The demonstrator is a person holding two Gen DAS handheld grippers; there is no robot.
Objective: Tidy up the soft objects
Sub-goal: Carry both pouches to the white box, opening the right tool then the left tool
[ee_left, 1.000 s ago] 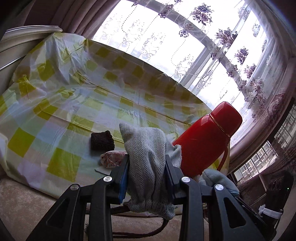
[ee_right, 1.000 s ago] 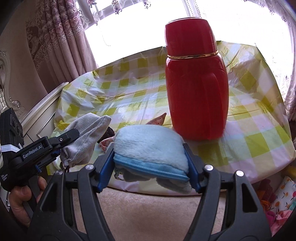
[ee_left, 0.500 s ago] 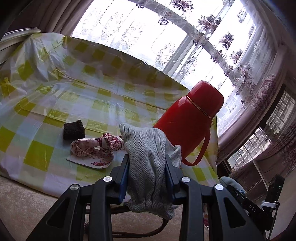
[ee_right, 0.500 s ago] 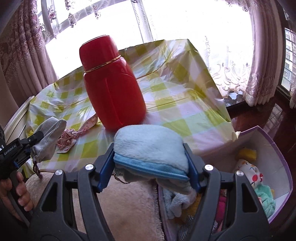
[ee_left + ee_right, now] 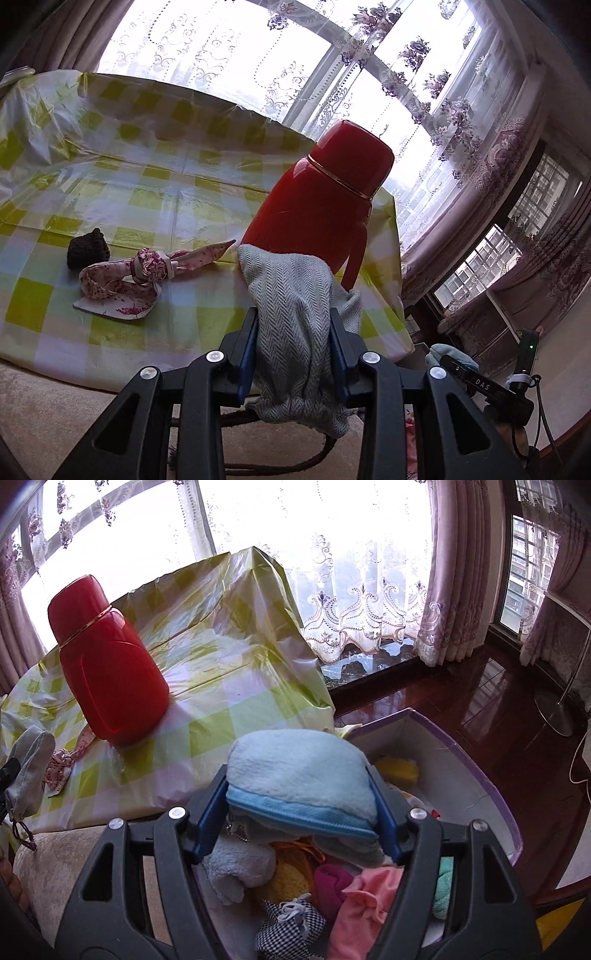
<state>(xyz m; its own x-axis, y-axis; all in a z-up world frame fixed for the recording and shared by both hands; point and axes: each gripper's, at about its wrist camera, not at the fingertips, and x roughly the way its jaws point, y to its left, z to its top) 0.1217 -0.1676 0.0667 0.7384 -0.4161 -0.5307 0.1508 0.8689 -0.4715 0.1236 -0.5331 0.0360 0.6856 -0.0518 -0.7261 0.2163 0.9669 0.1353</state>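
Note:
My left gripper [image 5: 293, 347] is shut on a grey herringbone pouch [image 5: 291, 314], held up in front of the table edge; the pouch also shows at the far left of the right wrist view [image 5: 29, 771]. My right gripper [image 5: 299, 808] is shut on a light blue fluffy pouch [image 5: 299, 775] and holds it over a white box with a purple rim [image 5: 491, 775] holding several soft items. On the checked tablecloth [image 5: 110, 184] lie a floral fabric band [image 5: 144, 273] and a small dark knitted piece [image 5: 86, 249].
A tall red thermos [image 5: 325, 206] stands on the table near its right edge, also in the right wrist view [image 5: 107, 664]. A beige cushioned seat [image 5: 55, 878] lies below the table. Dark wooden floor [image 5: 480, 686] and curtained windows lie beyond.
My right gripper has swung right with the blue pouch, from in front of the thermos to above the box. My left gripper has shifted right with the grey pouch, nearer the thermos.

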